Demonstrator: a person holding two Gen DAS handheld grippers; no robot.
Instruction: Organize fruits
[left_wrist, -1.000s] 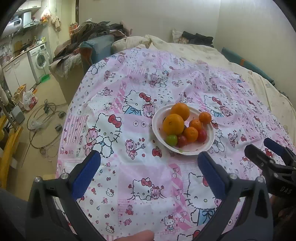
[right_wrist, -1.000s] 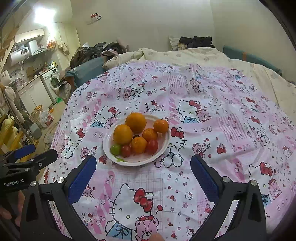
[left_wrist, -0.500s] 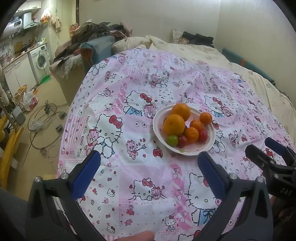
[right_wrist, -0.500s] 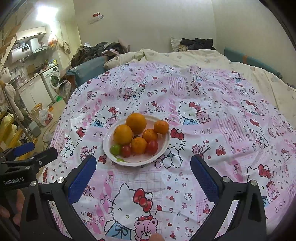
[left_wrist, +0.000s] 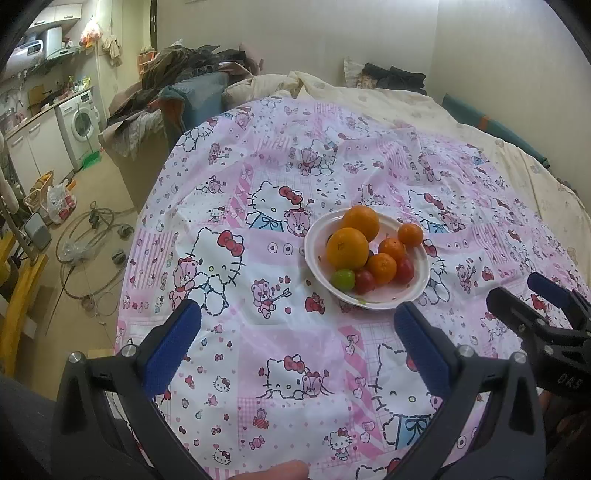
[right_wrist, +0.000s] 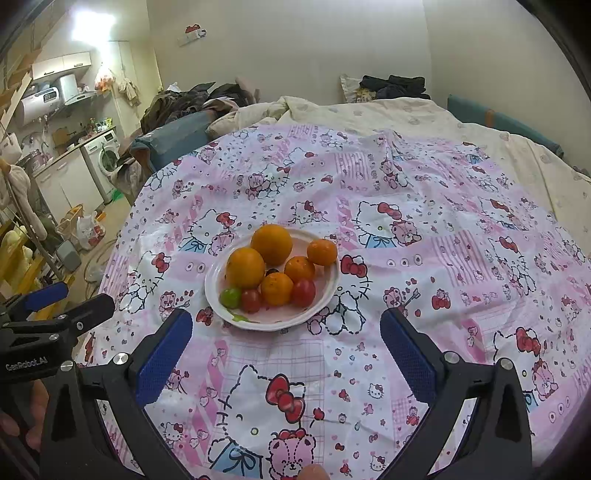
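While both grippers gape empty | plate (right_wrist: 218, 291): 2 oranges, 3 tangerines, 2 tomatoes, 1 lime

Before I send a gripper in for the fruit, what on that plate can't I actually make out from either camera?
- Dark item in the middle of the plate: the oranges and tangerines around it cover most of it in both views.
- Green scrap by the lime: too small to identify.
- Plate floor under the pile: hidden by the fruit.
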